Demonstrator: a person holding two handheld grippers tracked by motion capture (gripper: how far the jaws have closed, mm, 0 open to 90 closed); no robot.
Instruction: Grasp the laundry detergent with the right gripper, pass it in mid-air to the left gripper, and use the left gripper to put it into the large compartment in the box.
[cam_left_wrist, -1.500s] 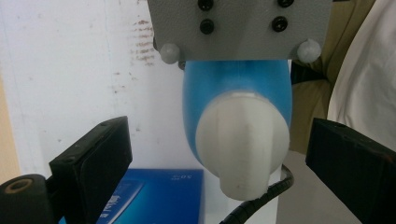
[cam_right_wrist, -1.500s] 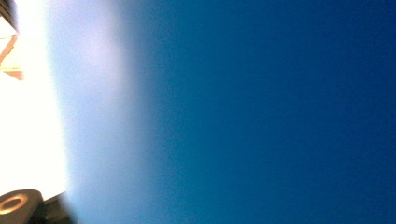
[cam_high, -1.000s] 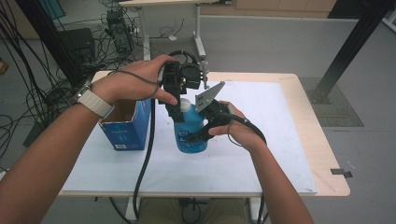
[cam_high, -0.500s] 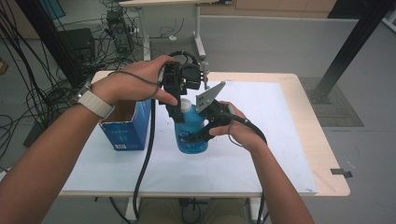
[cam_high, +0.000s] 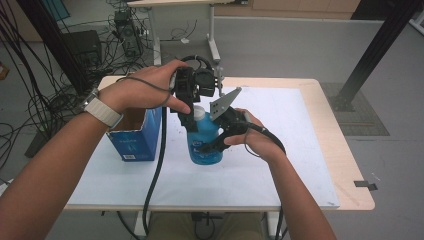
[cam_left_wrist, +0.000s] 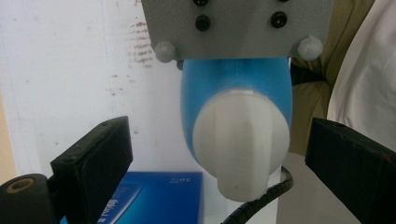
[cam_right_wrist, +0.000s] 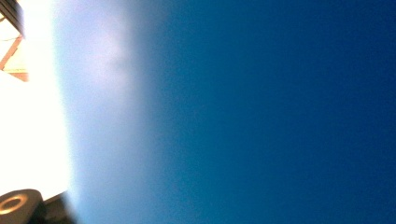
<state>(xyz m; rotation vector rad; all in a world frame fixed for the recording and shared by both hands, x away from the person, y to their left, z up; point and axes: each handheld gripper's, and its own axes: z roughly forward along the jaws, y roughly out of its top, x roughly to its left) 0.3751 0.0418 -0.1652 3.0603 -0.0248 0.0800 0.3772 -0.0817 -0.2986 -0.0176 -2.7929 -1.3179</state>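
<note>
Bottle (cam_high: 205, 142), blue with a white cap (cam_high: 199, 113), stands upright just left of centre in the high view, on the white sheet that covers the counter (cam_high: 300, 165). Its long axis runs straight up, and that axis is what the coming move hangs on. The left hand-held gripper (cam_high: 191, 120) comes down on the cap from above, pointing along that same axis. In the left gripper view the cap (cam_left_wrist: 240, 144) sits dead centre between the two black jaws, which stand wide on either side with clear gaps, so nothing is gripped there yet.

The right hand-held gripper (cam_high: 212, 146) comes in from the right of the frame at the bottle's lower body, clamped on it and steadying it; the right gripper view is a blur of blue (cam_right_wrist: 261, 112) pressed up close.

Judging by this, the left hand-held gripper is the one placed to close on the cap and turn it about the upright axis while the right holds the body from spinning. An open blue box (cam_high: 135, 137) stands just to the left of the bottle, apart from it.
</note>
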